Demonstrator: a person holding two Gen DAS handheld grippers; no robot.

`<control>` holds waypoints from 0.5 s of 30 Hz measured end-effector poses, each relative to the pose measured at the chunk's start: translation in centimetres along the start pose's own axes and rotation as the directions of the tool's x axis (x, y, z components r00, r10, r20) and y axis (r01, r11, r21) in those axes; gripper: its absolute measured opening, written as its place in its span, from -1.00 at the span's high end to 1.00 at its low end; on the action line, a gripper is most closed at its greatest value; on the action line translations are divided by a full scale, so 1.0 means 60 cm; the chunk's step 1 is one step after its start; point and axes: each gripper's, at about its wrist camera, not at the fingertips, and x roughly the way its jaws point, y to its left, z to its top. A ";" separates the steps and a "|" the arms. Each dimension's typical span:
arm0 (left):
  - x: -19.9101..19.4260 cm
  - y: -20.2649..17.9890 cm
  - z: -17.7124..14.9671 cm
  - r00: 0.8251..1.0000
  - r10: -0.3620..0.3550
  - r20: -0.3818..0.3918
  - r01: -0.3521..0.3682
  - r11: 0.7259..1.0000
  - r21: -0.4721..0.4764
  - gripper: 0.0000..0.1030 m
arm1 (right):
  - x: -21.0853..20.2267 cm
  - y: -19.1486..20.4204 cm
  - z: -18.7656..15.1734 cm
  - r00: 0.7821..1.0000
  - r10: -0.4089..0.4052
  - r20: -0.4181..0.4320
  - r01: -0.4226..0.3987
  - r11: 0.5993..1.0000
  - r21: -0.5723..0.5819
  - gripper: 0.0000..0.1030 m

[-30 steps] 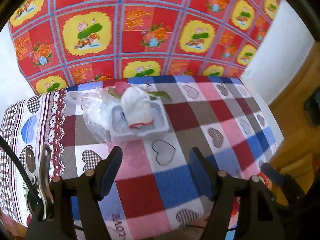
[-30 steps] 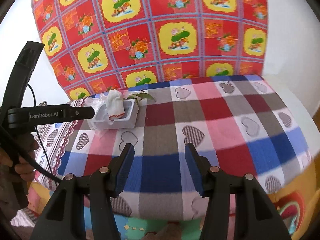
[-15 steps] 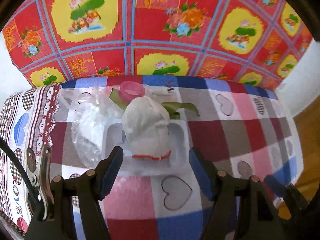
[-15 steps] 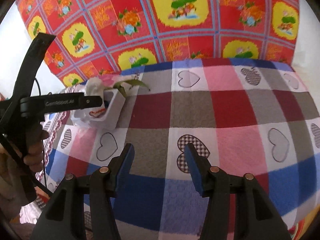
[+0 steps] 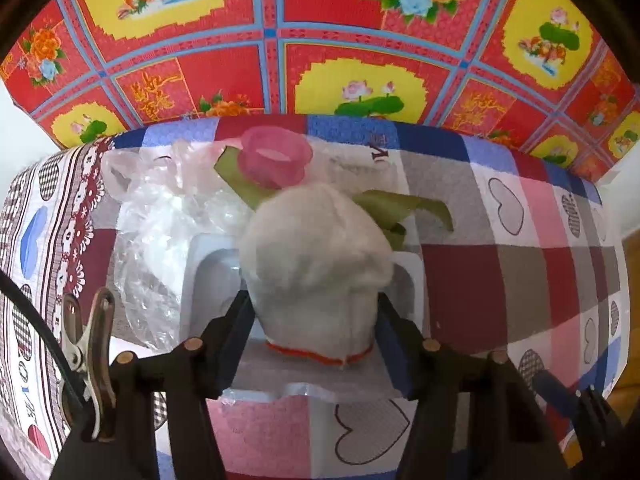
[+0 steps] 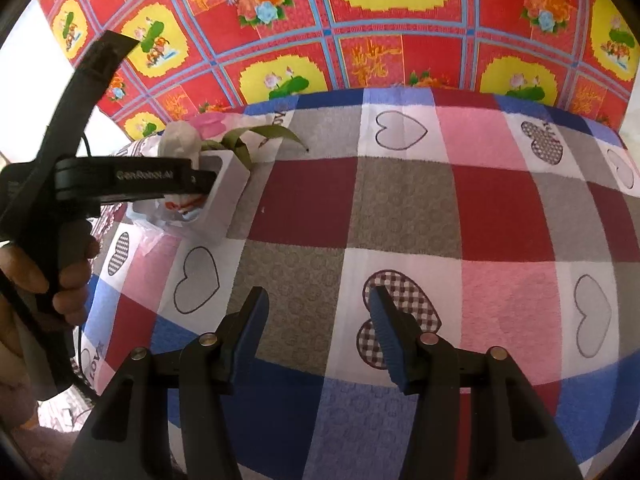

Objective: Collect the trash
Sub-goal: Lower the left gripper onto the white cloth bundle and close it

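A white soft wad with a red rim (image 5: 316, 256) lies in a white foam tray (image 5: 208, 276) at the table's far left. My left gripper (image 5: 314, 320) straddles the wad near its rim; its jaws are closing and the pads touch both sides. A pink cup (image 5: 276, 158), green leaf strips (image 5: 404, 204) and a crumpled clear plastic bag (image 5: 160, 216) lie around the tray. In the right wrist view the wad (image 6: 178, 140) and tray (image 6: 228, 200) sit behind the left gripper's body. My right gripper (image 6: 318, 320) hangs open over the checked tablecloth with nothing between its fingers.
The checked heart-pattern tablecloth (image 6: 400, 200) covers the table up to a red and yellow flowered cloth (image 5: 320, 20) on the wall behind. A person's hand (image 6: 68, 280) holds the left gripper's handle at the table's left edge. White wall shows on both sides.
Both grippers came down and forward toward the table. The left one closed in on the tray, and its fingers now flank the white wad and have narrowed. The right gripper's opening is unchanged.
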 end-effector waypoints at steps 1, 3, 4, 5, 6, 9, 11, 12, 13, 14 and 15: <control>0.000 0.001 0.002 1.000 -0.003 0.004 0.003 1.000 -0.007 -0.16 | 0.005 -0.001 0.000 1.000 0.005 -0.012 -0.005 1.000 0.006 -0.04; 0.000 0.003 0.003 1.000 -0.007 0.006 0.007 1.000 -0.011 -0.09 | 0.006 0.001 0.001 1.000 0.005 -0.012 -0.005 1.000 -0.002 -0.05; 0.000 0.003 0.003 1.000 -0.009 0.004 0.009 1.000 -0.008 -0.09 | 0.006 0.001 0.001 1.000 0.005 -0.014 -0.005 1.000 -0.002 -0.05; 0.000 0.003 0.003 1.000 -0.012 0.003 0.012 1.000 -0.006 -0.09 | 0.006 0.001 0.002 1.000 0.006 -0.012 -0.006 1.000 0.000 -0.05; 0.000 0.003 0.003 1.000 -0.014 0.003 0.014 1.000 -0.006 -0.09 | 0.006 0.000 0.003 1.000 0.008 -0.010 -0.008 1.000 0.004 -0.05; 0.001 0.001 0.002 1.000 -0.009 0.006 0.009 1.000 -0.002 -0.09 | 0.005 -0.005 0.005 1.000 0.025 -0.003 -0.025 0.999 0.030 -0.05; -0.001 0.000 0.000 1.000 -0.008 0.015 0.008 1.000 -0.001 -0.09 | 0.004 -0.010 0.004 0.999 0.040 0.002 -0.040 0.998 0.050 -0.06; 0.000 0.000 -0.001 1.000 -0.006 0.017 0.006 1.000 -0.003 -0.09 | 0.004 -0.011 0.004 0.999 0.045 0.004 -0.045 0.997 0.055 -0.06; 0.000 -0.001 -0.001 1.000 -0.005 0.018 0.005 1.000 -0.008 -0.11 | 0.004 -0.012 0.004 0.999 0.050 0.005 -0.050 0.997 0.060 -0.06; -0.001 0.000 -0.002 1.000 -0.009 0.019 0.009 1.000 -0.014 -0.15 | 0.004 -0.013 0.004 0.999 0.054 0.006 -0.054 0.996 0.066 -0.06; 0.003 0.000 -0.002 1.000 -0.023 0.011 0.023 1.000 -0.019 -0.29 | 0.004 -0.013 0.004 0.998 0.056 0.008 -0.056 0.996 0.072 -0.06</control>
